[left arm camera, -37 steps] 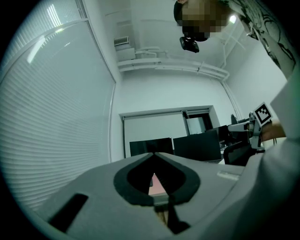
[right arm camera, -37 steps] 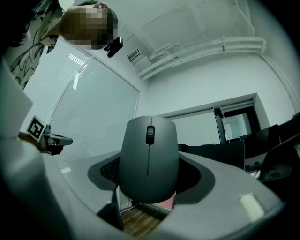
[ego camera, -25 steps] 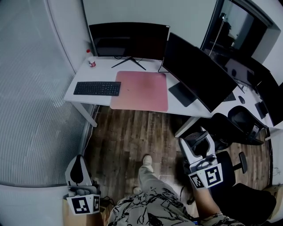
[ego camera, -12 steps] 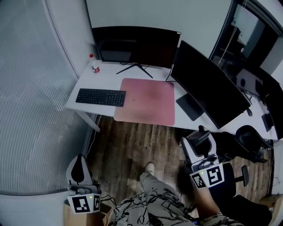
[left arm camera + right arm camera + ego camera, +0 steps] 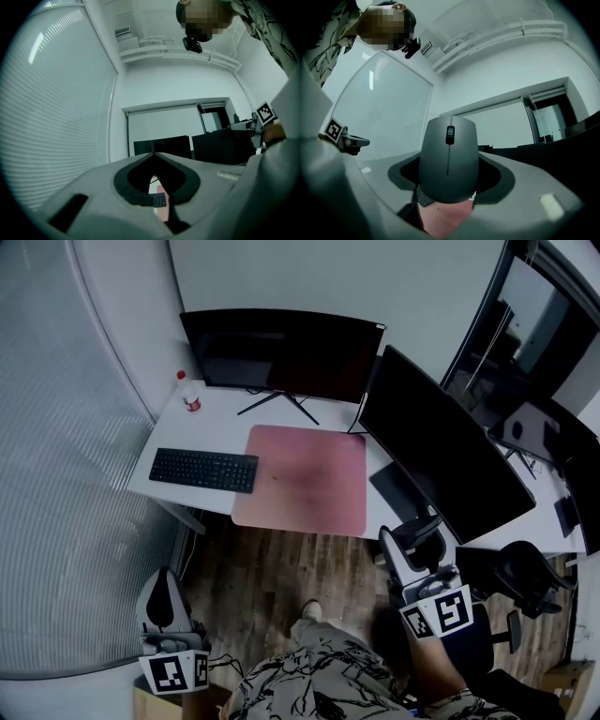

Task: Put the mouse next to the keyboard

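Mouse [image 5: 448,159], clamped between right gripper [image 5: 412,540] jaws

My left gripper [image 5: 166,604] hangs in the lower left of the head view, marker cube toward me, nose pointing up the frame. Its jaws are pressed tip to tip with nothing between them. My right gripper [image 5: 417,540] sits at lower right, a little higher, its jaws clamped on either side of the mouse [image 5: 449,161]. My right forearm [image 5: 433,681] runs from it down to the bottom edge.
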`<action>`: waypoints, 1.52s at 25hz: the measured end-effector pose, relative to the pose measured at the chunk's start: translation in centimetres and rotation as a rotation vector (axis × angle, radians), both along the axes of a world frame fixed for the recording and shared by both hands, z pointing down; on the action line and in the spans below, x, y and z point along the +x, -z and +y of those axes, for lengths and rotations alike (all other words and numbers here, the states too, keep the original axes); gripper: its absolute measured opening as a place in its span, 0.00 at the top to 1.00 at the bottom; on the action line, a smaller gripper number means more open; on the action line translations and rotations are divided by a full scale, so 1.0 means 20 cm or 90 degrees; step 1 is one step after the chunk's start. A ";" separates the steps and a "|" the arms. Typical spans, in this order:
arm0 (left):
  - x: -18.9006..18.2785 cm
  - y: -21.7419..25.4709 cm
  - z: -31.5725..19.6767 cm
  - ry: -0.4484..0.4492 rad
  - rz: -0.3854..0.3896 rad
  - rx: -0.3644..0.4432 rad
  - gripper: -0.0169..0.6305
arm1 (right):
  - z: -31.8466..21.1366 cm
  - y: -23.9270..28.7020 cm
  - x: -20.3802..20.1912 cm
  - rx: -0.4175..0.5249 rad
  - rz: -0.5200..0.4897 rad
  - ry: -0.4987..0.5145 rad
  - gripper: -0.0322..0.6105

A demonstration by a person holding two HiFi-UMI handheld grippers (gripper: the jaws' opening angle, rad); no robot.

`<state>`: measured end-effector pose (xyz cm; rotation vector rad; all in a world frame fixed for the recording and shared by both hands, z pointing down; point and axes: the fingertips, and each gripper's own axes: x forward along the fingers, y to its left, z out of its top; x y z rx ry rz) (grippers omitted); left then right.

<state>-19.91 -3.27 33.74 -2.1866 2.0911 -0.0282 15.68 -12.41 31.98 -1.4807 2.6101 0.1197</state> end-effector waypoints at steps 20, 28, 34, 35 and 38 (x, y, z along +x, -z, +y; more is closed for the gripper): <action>0.09 -0.09 -0.51 0.023 0.012 -0.001 0.98 | -0.55 -0.07 0.07 -0.003 0.007 0.024 0.47; -0.05 -0.13 -0.66 0.011 0.020 -0.011 0.98 | -0.67 -0.12 -0.07 -0.015 0.011 0.015 0.47; -0.17 -0.09 -0.86 -0.030 0.018 0.001 0.98 | -0.80 -0.09 -0.21 -0.005 0.006 -0.012 0.47; -0.19 -0.08 -0.89 -0.033 0.018 0.003 0.98 | -0.82 -0.08 -0.24 -0.004 0.007 -0.014 0.47; -0.29 -0.06 -0.97 -0.036 0.017 0.006 0.98 | -0.88 -0.06 -0.32 -0.003 0.007 -0.021 0.47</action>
